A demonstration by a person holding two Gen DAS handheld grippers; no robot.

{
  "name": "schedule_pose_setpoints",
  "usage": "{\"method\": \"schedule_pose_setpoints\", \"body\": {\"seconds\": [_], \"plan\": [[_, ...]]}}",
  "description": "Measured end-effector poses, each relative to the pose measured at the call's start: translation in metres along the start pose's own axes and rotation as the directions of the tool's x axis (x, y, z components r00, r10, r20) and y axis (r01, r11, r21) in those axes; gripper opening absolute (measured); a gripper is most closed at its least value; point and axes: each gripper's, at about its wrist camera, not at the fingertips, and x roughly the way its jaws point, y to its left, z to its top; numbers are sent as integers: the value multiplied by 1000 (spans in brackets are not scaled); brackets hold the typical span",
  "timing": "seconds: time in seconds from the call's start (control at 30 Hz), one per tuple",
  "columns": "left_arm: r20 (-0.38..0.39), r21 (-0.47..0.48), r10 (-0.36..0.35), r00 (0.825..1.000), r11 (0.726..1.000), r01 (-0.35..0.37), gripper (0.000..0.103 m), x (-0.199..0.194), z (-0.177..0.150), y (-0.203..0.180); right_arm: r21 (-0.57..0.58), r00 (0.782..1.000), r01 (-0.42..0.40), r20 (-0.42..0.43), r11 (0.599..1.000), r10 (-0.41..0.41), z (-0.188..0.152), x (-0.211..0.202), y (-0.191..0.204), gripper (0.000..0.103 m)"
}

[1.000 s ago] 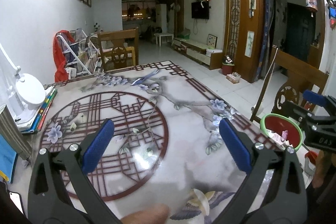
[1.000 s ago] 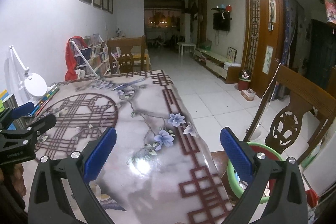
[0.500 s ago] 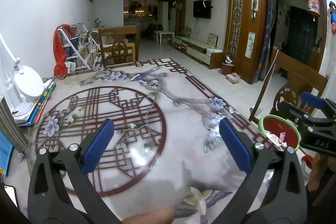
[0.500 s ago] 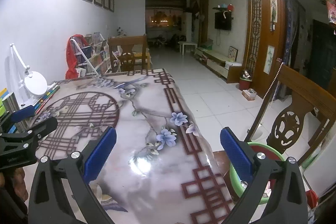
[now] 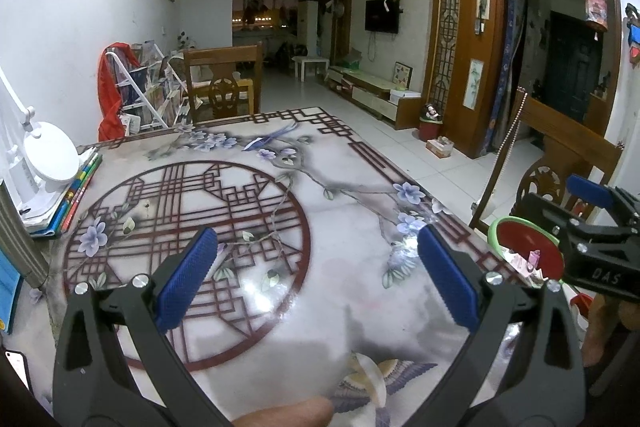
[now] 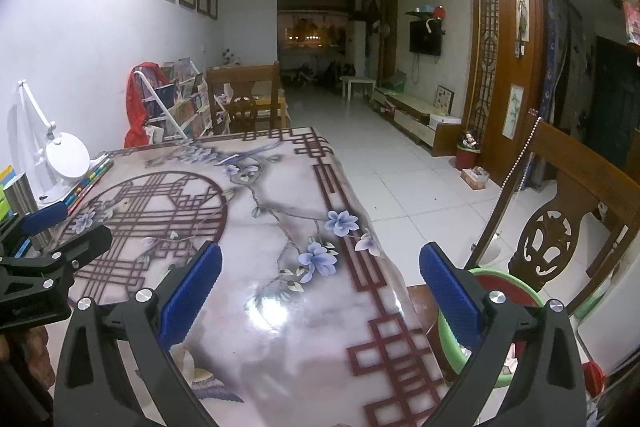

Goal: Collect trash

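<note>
My left gripper [image 5: 318,279] is open and empty above the near part of the patterned table [image 5: 328,227]. My right gripper [image 6: 320,291] is open and empty over the table's right edge. A green-rimmed red bin [image 5: 524,239] sits on the seat beside the table's right edge, with pink scraps [image 5: 530,261] in it. The bin also shows in the right wrist view [image 6: 500,285], partly hidden behind the right finger. No loose trash shows on the table top.
A white desk lamp [image 5: 50,157] stands on stacked books [image 5: 78,189] at the table's left edge. A wooden chair [image 6: 560,227] stands at the right, another chair [image 5: 222,83] at the far end. A phone [image 5: 16,367] lies at the near left corner.
Both grippers have stayed open and drifted back a little; the views have barely shifted. Nothing was taken hold of or let go.
</note>
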Motion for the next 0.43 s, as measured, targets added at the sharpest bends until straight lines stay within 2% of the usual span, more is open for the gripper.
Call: {"method": "schedule_pose_setpoints", "body": {"seconds": [0.1,0.43], "plan": [[15,-13,-23,1000,1000,23,98,-3,0,1,-2,1000,2,2,1000,-2,0,0,0,96],[-2,-36,1,1000,999,-1,98,2,-2,5,-2,1000,1,3,1000,-1,0,-1,0,96]]}}
